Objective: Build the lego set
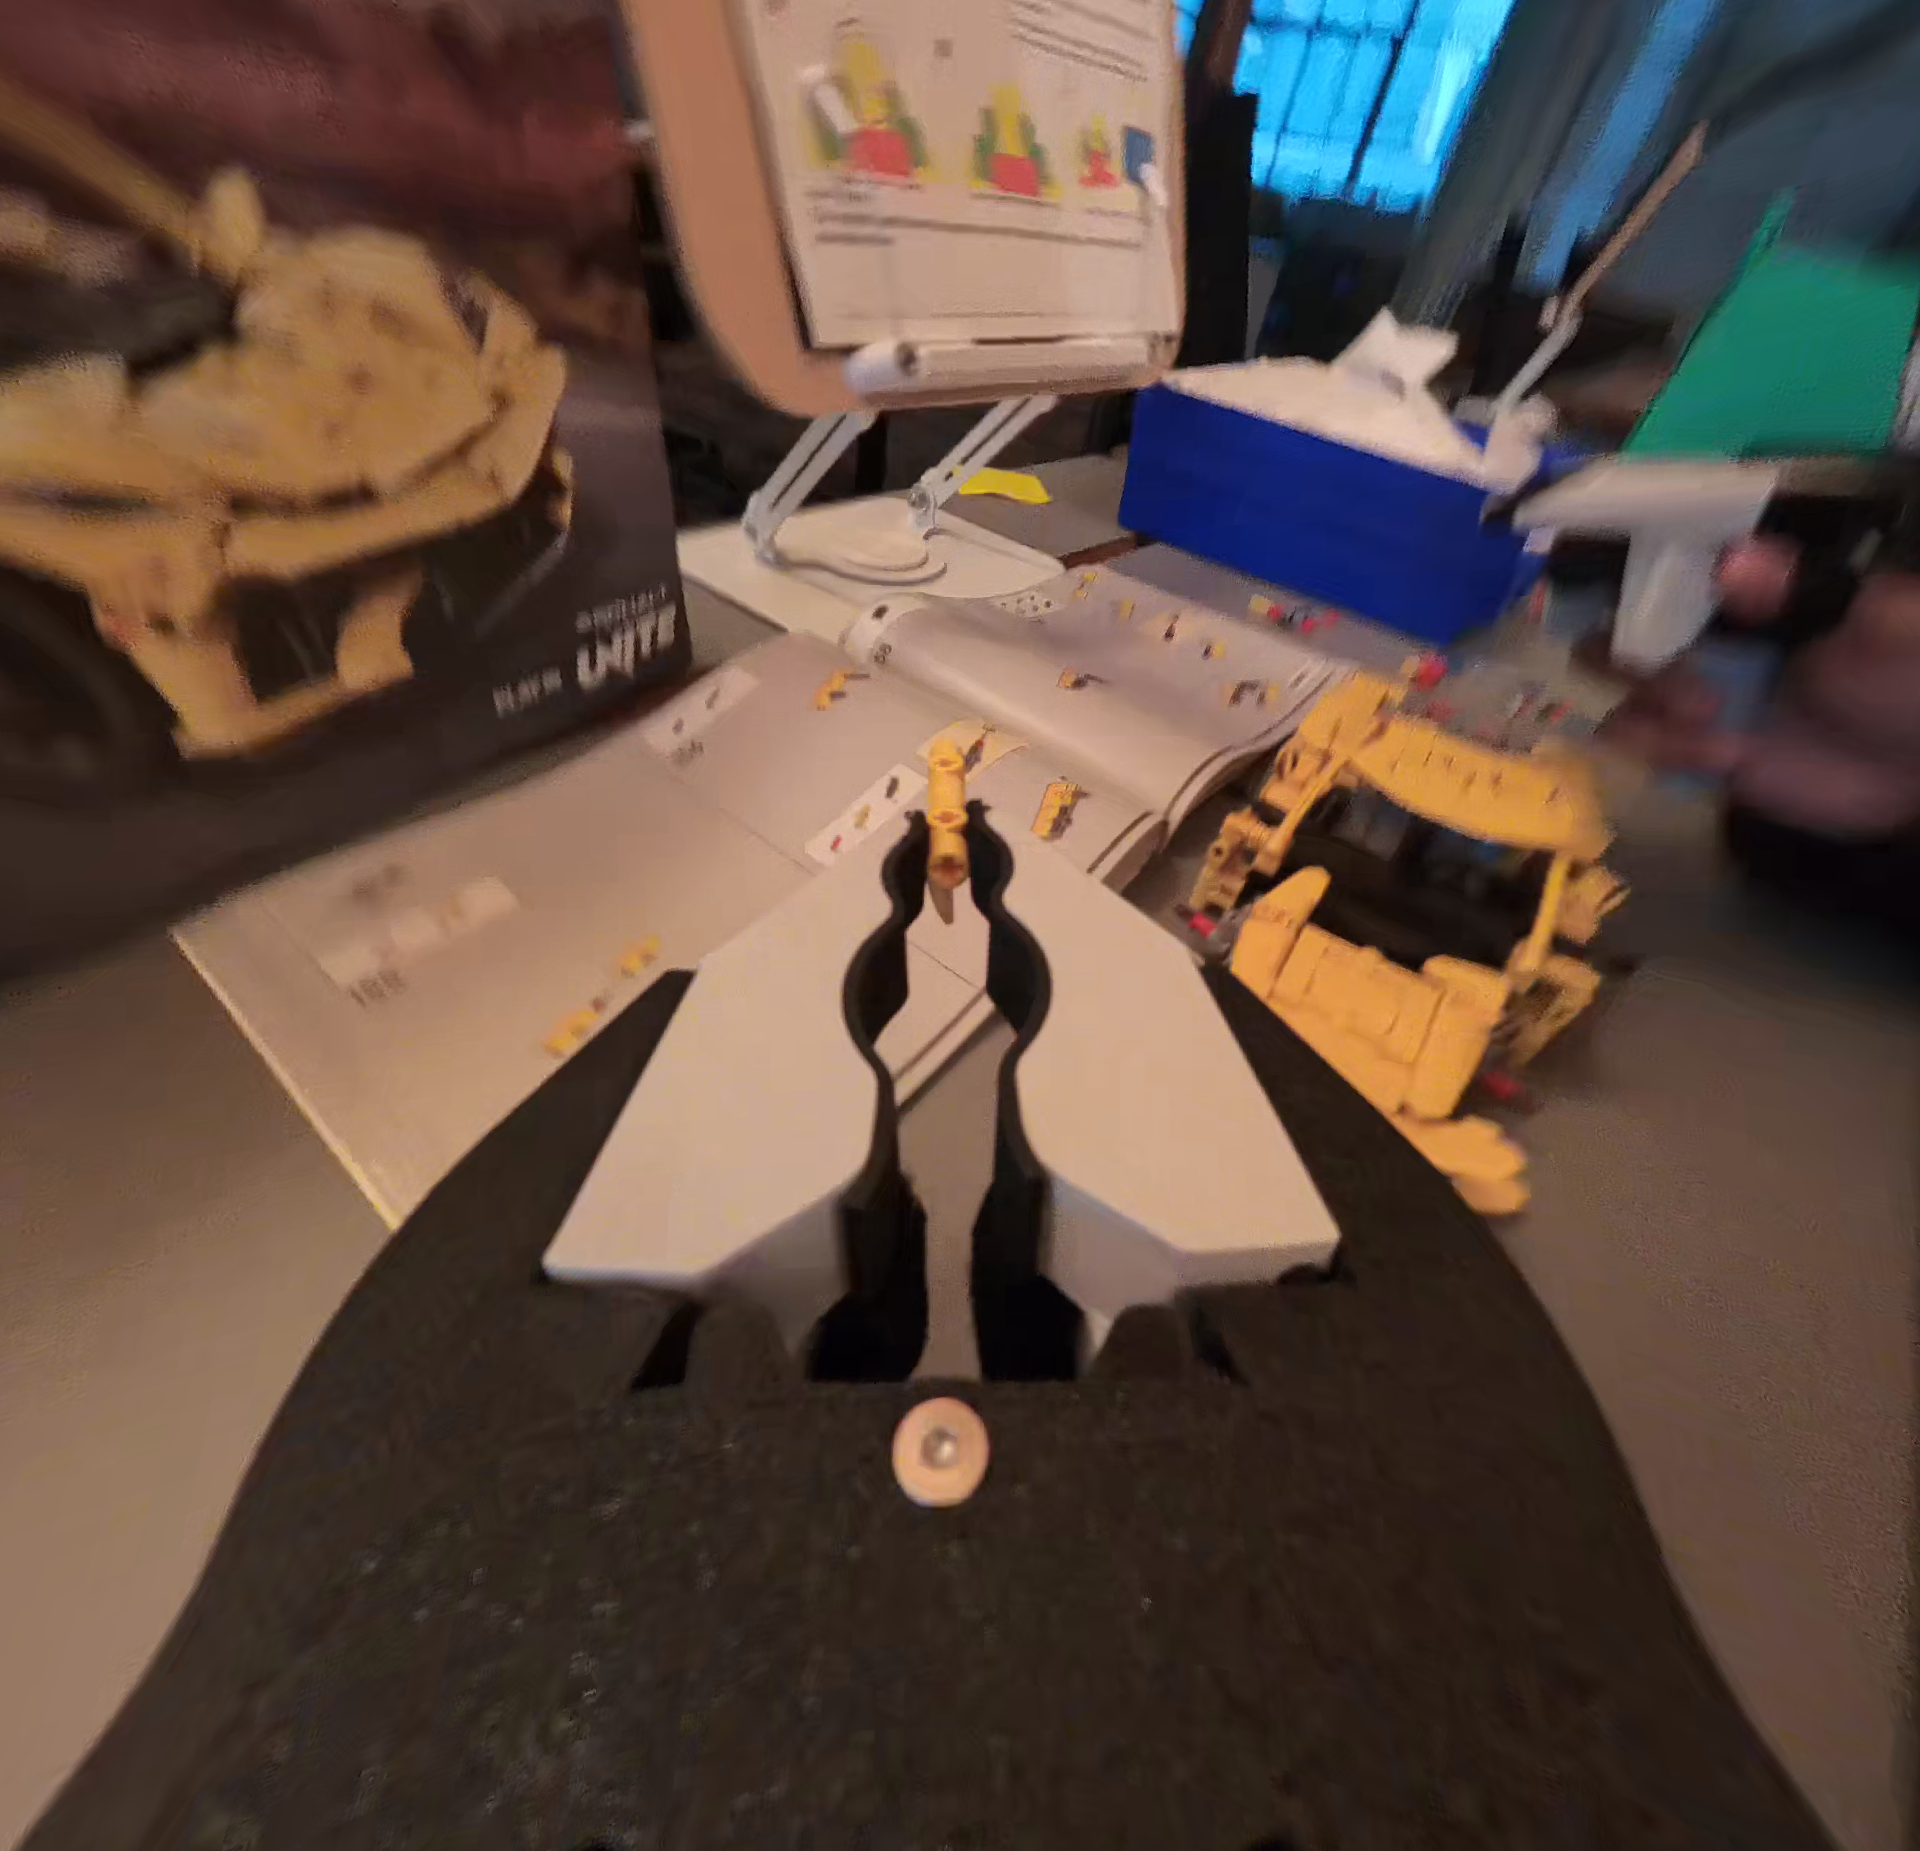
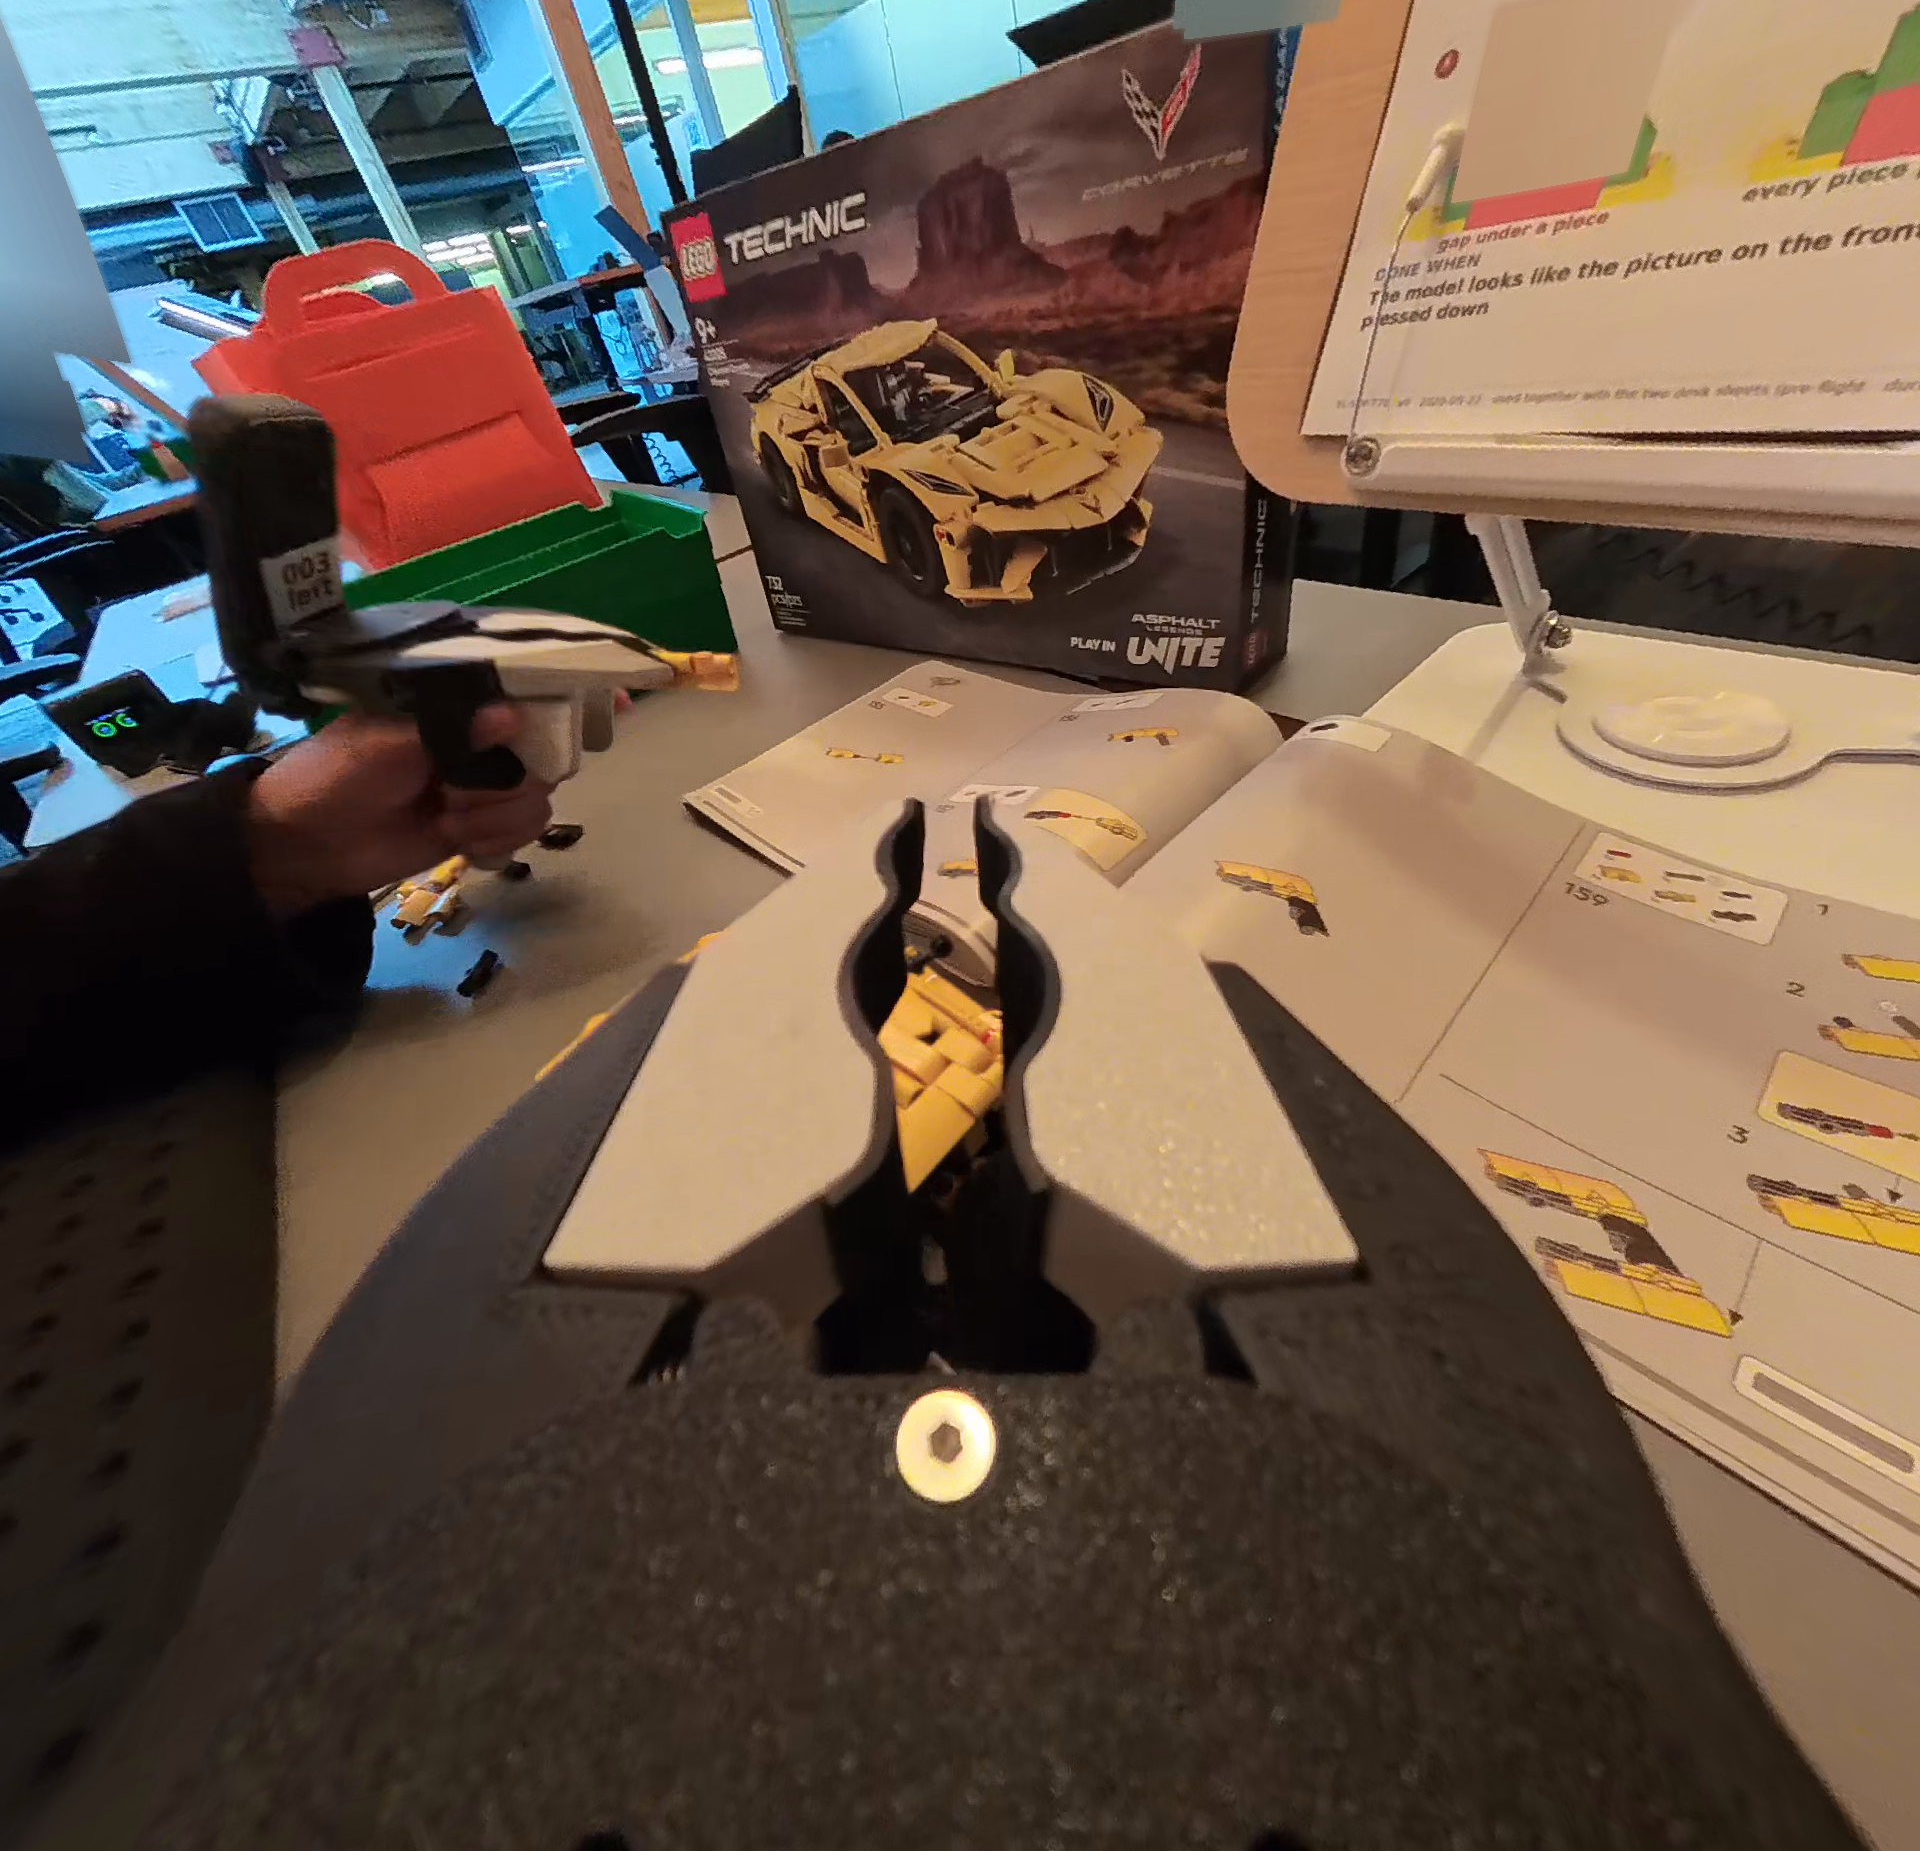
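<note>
My left gripper (image 1: 948, 833) is shut on a small yellow lego piece (image 1: 945, 799) that stands up between its tips, above the open instruction booklet (image 1: 582, 897). The partly built yellow car model (image 1: 1403, 928) sits on the table to its right. The right wrist view shows the left gripper (image 2: 665, 671) from the side in a hand, with the yellow piece (image 2: 712, 669) at its tip. My right gripper (image 2: 948, 830) is nearly shut with nothing between its tips. It hovers over the car model (image 2: 935, 1074), which shows through the gap between its fingers. It appears blurred in the left wrist view (image 1: 1642, 513).
The lego box (image 2: 987, 399) stands at the back. A white document stand (image 2: 1662, 741) holds a sheet at the right. A green bin (image 2: 582, 575) and a red bag (image 2: 416, 399) are at the left, with loose pieces (image 2: 436, 897) beside them. A blue box (image 1: 1320, 513) holds white bags. Left tips to right tips: about 25 cm.
</note>
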Demonstrator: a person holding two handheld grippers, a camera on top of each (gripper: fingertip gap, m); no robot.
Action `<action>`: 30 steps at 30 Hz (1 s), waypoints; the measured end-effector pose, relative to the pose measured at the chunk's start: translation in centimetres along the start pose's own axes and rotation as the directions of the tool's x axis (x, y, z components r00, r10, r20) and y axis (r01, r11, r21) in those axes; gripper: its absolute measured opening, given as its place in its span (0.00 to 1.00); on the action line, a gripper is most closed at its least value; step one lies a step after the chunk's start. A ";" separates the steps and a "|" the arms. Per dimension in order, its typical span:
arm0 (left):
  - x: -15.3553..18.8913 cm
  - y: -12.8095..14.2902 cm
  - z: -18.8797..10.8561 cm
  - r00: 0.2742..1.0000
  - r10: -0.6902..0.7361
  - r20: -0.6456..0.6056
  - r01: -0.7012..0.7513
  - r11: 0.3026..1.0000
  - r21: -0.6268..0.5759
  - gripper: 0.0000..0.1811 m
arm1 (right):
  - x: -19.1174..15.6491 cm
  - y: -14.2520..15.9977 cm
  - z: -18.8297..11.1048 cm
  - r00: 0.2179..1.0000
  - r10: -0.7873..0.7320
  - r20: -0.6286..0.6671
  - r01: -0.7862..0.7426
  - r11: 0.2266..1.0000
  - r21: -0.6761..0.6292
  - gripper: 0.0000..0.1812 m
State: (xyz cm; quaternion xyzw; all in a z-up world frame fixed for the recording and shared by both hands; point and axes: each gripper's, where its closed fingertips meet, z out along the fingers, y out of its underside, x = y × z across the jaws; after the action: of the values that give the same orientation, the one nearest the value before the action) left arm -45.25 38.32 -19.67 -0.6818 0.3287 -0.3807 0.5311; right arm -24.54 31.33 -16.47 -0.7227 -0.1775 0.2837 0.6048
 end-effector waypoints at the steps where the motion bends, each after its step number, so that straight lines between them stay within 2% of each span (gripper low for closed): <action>1: 0.8 -0.3 0.1 0.992 0.127 0.013 -0.127 0.992 0.003 0.03 | -0.2 -0.1 0.0 1.000 0.001 0.008 -0.001 1.000 0.002 0.05; 4: 2.7 -1.0 0.1 0.893 0.446 0.058 -0.448 0.894 0.026 0.04 | -0.7 0.0 -0.1 1.000 -0.011 0.024 0.011 1.000 -0.004 0.04; 7: 3.6 -0.3 0.2 0.687 0.719 0.106 -0.719 0.694 -0.047 0.04 | -1.1 0.4 0.0 0.999 -0.027 0.034 0.028 0.999 -0.022 0.04; 8: 4.0 0.0 0.4 0.621 0.776 0.108 -0.775 0.629 -0.066 0.04 | -1.2 0.5 0.1 0.999 -0.032 0.038 0.033 0.999 -0.026 0.04; 10: 4.4 0.6 0.7 0.538 0.837 0.103 -0.831 0.547 -0.101 0.04 | -1.4 0.6 0.1 0.998 -0.043 0.043 0.045 0.998 -0.034 0.04; 14: 5.0 1.3 0.9 0.447 0.891 0.077 -0.881 0.453 -0.136 0.04 | -1.9 0.5 -0.1 0.995 -0.090 0.044 0.091 0.995 -0.037 0.04; 21: 5.6 1.7 1.0 0.415 0.908 0.060 -0.896 0.419 -0.148 0.04 | -2.6 0.2 -0.3 0.986 -0.164 0.036 0.166 0.985 -0.038 0.03; 27: 5.0 1.9 1.1 0.472 0.879 0.072 -0.861 0.477 -0.178 0.04 | -2.3 0.8 0.1 0.990 -0.137 0.023 0.139 0.988 -0.066 0.05; 30: 4.3 1.7 1.1 0.469 0.877 0.103 -0.847 0.480 -0.230 0.04 | -1.8 1.2 0.2 0.992 -0.122 0.014 0.122 0.989 -0.087 0.06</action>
State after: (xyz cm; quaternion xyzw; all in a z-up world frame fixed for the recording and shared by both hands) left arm -42.21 34.78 -20.79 -0.4947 0.5977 0.0375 0.6297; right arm -26.19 30.13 -17.32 -0.7351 -0.2364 0.2411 0.5879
